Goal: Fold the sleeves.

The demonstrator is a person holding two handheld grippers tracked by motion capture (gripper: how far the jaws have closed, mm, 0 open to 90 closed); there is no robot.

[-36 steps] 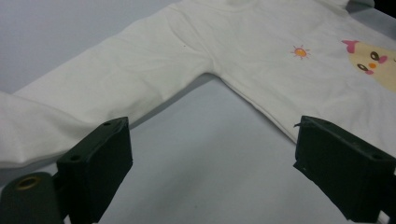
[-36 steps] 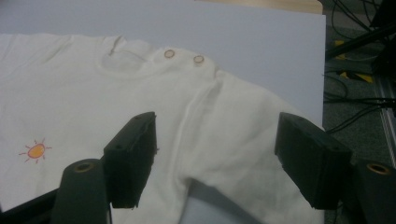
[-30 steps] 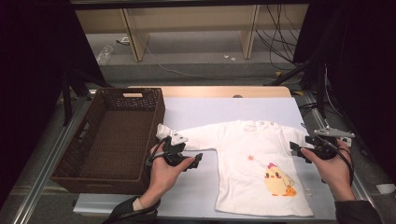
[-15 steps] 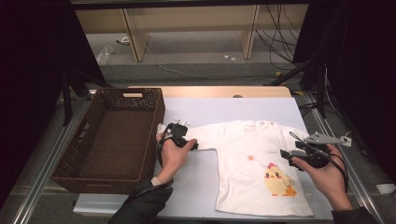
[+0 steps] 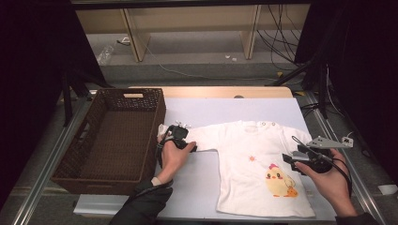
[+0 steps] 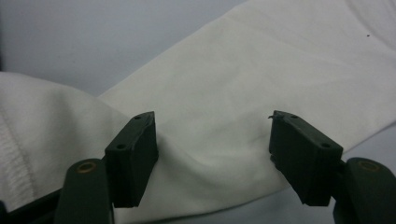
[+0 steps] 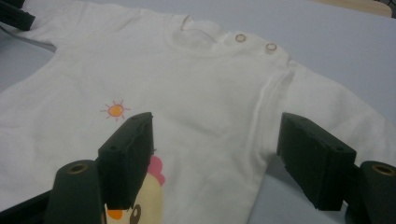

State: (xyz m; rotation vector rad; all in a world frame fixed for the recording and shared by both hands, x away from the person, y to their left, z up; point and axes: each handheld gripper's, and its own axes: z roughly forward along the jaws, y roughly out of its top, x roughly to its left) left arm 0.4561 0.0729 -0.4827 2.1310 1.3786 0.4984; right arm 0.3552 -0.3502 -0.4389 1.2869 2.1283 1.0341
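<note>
A white baby shirt (image 5: 253, 154) with a yellow chick print (image 5: 280, 182) lies flat on the pale blue mat (image 5: 234, 110). My left gripper (image 5: 176, 133) points down on the shirt's left sleeve (image 6: 224, 93). Its jaws have just been closing. They straddle the sleeve and the cloth (image 6: 212, 158) bulges slightly between them, but is not pinched. My right gripper (image 5: 288, 161) hovers open over the shirt's right side. In the right gripper view (image 7: 215, 158) its jaws frame the armpit seam, with a small sun print (image 7: 115, 110) and shoulder snaps (image 7: 254, 42) beyond.
A dark wicker basket (image 5: 157, 122) stands at the left of the table, close to the sleeve end. A wooden table edge (image 5: 211, 91) runs along the back. Metal rails (image 5: 347, 173) border both sides of the table.
My left gripper has moved away from the person and settled onto the sleeve. My right gripper has shifted left, in over the shirt's right side.
</note>
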